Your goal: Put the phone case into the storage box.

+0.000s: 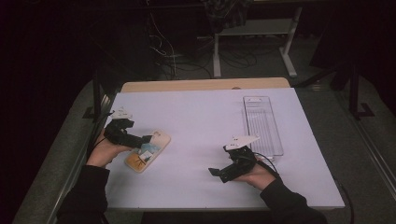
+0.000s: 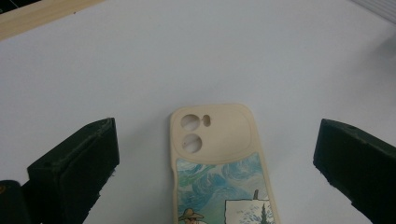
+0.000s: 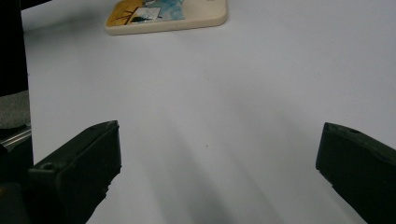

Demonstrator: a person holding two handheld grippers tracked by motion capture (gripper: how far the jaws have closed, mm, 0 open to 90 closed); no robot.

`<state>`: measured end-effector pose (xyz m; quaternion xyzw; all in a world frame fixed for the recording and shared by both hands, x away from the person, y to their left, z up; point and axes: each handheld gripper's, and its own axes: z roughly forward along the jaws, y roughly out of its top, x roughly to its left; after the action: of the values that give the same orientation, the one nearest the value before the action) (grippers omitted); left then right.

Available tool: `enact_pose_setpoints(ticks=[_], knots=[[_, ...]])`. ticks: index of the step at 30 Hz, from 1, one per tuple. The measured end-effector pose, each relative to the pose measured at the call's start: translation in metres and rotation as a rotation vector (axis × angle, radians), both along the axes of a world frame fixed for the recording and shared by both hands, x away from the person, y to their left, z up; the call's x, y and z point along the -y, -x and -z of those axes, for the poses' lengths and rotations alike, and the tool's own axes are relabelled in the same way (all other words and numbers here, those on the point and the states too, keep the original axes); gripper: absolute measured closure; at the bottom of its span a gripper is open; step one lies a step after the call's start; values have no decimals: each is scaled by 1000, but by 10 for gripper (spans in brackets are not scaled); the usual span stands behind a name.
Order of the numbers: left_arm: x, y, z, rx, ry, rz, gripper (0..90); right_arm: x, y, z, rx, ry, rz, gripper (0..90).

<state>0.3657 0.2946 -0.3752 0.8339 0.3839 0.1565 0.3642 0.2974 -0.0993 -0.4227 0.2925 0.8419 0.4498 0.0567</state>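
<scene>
two hand-held grippers sit over the white bench (image 1: 196,121). the left hand-held gripper (image 1: 148,138) has its jaws spread wide on either side of a cream phone case (image 2: 219,158) lying flat, not touching it. the right hand-held gripper (image 1: 214,171) is also released, near a clear tray (image 1: 262,123).

One phone case (image 1: 147,151), near table's (image 1: 196,121) left edge. One clear tray (image 1: 262,123), toward right edge. Two grippers: left gripper (image 1: 140,139), right gripper (image 1: 215,171).
</scene>
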Motion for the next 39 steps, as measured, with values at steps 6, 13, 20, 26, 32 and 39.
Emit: enact_pose_setpoints(ticks=[6,13,20,26,32,39], knots=[[1,2,6,-16,4,-10,0,0,0,0,2,0,0,0],[3,4,17,-44,-31,0,0,0,0,0,1,2,2,0],[6,6,25,-58,-63,11,0,0,0,0,-1,5,2,0],[5,9,32,-68,-57,-12,0,0,0,0,-1,7,1,0],[3,10,36,-86,-68,-12,0,0,0,0,1,9,1,0],[3,11,39,-97,-78,-12,0,0,0,0,2,10,0,0]])
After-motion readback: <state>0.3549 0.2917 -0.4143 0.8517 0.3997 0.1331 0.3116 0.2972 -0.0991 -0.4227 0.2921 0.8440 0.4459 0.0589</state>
